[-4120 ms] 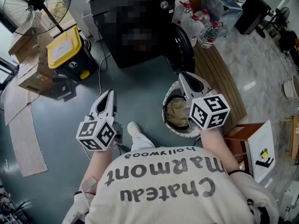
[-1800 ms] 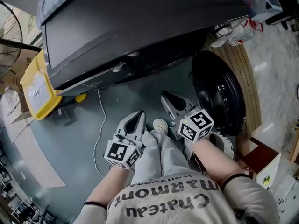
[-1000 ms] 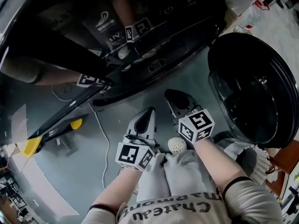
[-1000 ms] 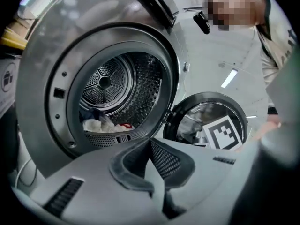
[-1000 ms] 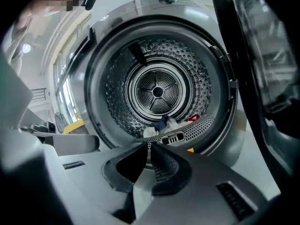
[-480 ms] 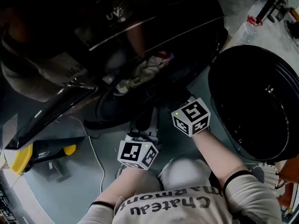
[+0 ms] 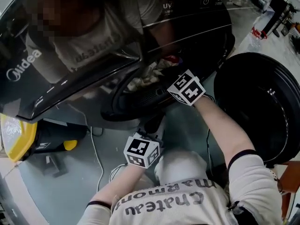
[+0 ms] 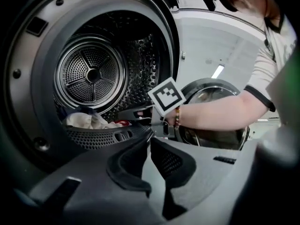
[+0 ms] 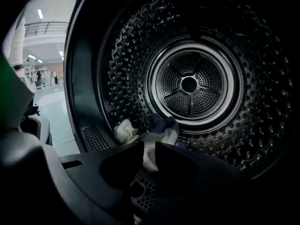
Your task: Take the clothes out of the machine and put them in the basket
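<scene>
1. Smooth grey floor (image 7: 61, 186). The washing machine (image 7: 70, 83) has a dark, glossy, curved front that reflects strongly. That glare likely makes depth at the mouth hard to judge.
2. The round black door (image 7: 262, 111) hangs open at the right. The right forearm passes near it, so a pull-back could knock it.
3. The drum (image 9: 220, 41) is round, dimpled, perforated steel with a spoked hub at the back. Cloth may snag on the lip grille.
4. The clothes (image 9: 140, 137) are a soft, crumpled pile of pale, dark blue and a little red. They lie at the drum's bottom front edge. Pinching a single layer could drag the tangle out onto the floor.
5. The right gripper (image 9: 149, 149) is at the drum mouth. Its jaws have just been opening to a narrow gap, with nothing between them and cloth just beyond. So small a gap may shove the pile deeper.
6. The left gripper (image 8: 149, 142) sits low outside the opening. Its jaws, with dotted dark pads, are all but together and empty.
</scene>
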